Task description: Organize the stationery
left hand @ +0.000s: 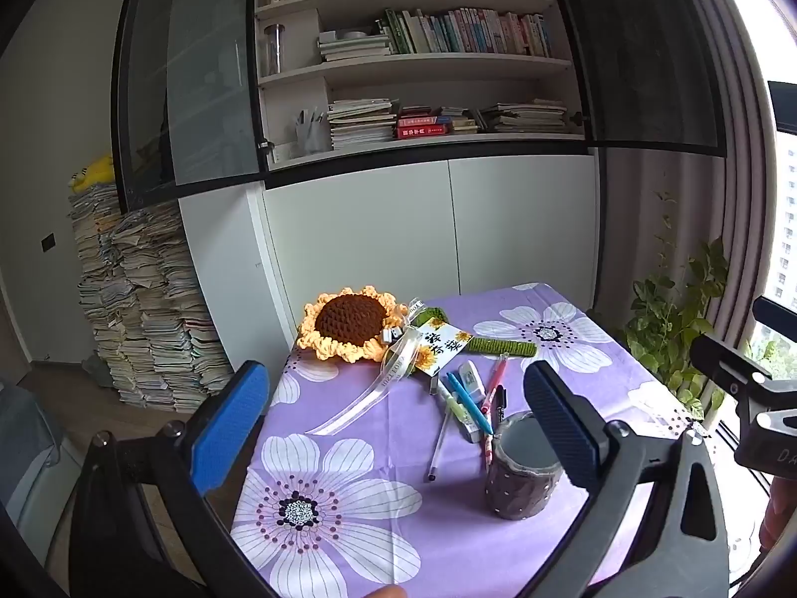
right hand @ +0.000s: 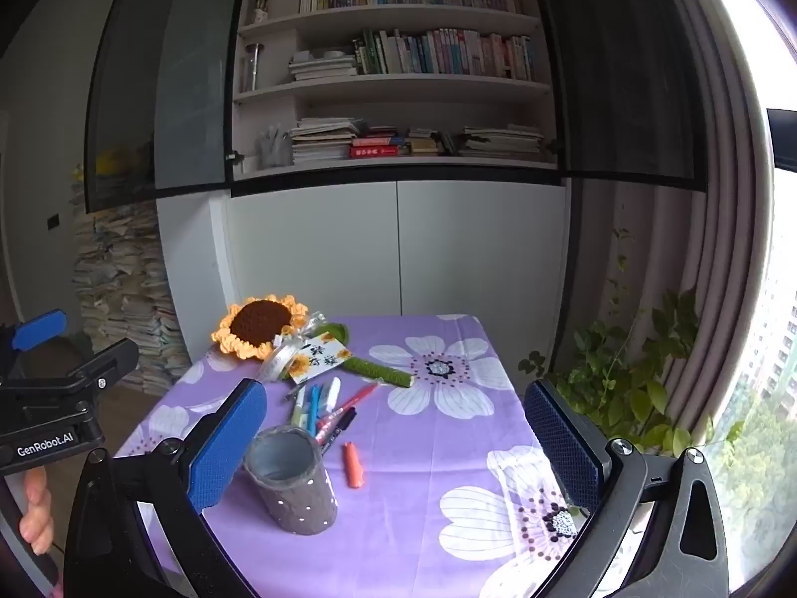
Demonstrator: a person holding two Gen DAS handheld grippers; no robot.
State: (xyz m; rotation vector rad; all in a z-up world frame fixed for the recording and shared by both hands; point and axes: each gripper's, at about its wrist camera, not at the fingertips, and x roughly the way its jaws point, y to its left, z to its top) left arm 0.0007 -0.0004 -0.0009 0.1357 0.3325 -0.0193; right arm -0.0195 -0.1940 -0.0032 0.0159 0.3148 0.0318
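Two tongs are up in the air in front of me, and both stand wide with nothing in them. The left tongs point(left hand: 398, 428) hang over the near edge of the worktop point(left hand: 498, 548), which wears a purple cloth with big white flowers. The right tongs point(right hand: 398, 443) hang just beside them, tipped down a little so I can see the things.

A grey pen cup point(right hand: 291, 483) stands upright near me, and I think it looks empty. I guess it stands close so the pens have a short way to go. Just behind it lies a loose heap of pens point(right hand: 324, 408), blue, green, red and black, all flat on the cloth and crossing each other. One orange pen point(right hand: 352, 466) lies alone, beside the cup.

Farther back rests a knitted sunflower point(right hand: 259, 326) with a ribbon and a small card point(right hand: 319, 356). It is not in my way.

Nothing is in the cup yet, I think, so my job is just starting.
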